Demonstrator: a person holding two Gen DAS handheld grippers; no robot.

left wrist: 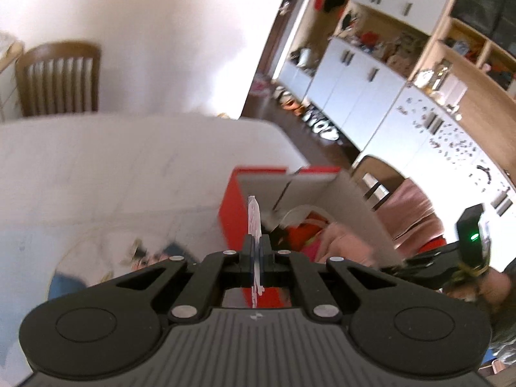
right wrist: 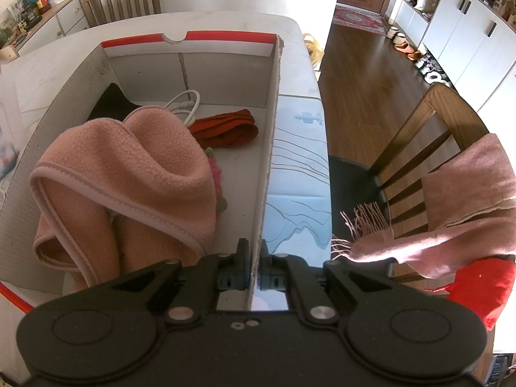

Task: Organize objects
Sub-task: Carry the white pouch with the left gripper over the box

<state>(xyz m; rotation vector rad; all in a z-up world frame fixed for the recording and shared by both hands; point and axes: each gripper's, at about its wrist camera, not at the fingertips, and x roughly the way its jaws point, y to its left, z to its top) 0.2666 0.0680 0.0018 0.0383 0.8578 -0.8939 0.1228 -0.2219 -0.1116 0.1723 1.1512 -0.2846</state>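
White counter (right wrist: 300, 161) fills the middle of the room, with wooden chairs drawn up to it and a wall of white cupboards (right wrist: 464, 29) across the dark wood floor. On it stands an open cardboard box (right wrist: 225, 64) with red outer faces. Inside the box lie a pink fleece blanket (right wrist: 129, 174) heaped at the near end, a white cable (right wrist: 183, 103) and a folded red cloth (right wrist: 225, 127) behind it, and something black (right wrist: 111, 101) in the far left corner.

Right gripper (right wrist: 254, 251) points steeply down, its fingers clamped together on the box's right-hand wall (right wrist: 269, 167) at the near end.

Left gripper (left wrist: 256, 248) is held above the counter just beside the box, its fingers pressed together on a thin flat white piece (left wrist: 253, 216), seen edge-on and too blurred to tell what it is. It stands upright between the fingers and sticks out past their tips.

A pink fringed scarf (right wrist: 451, 213) hangs over the back of the chair (right wrist: 416, 129) to the right of the counter
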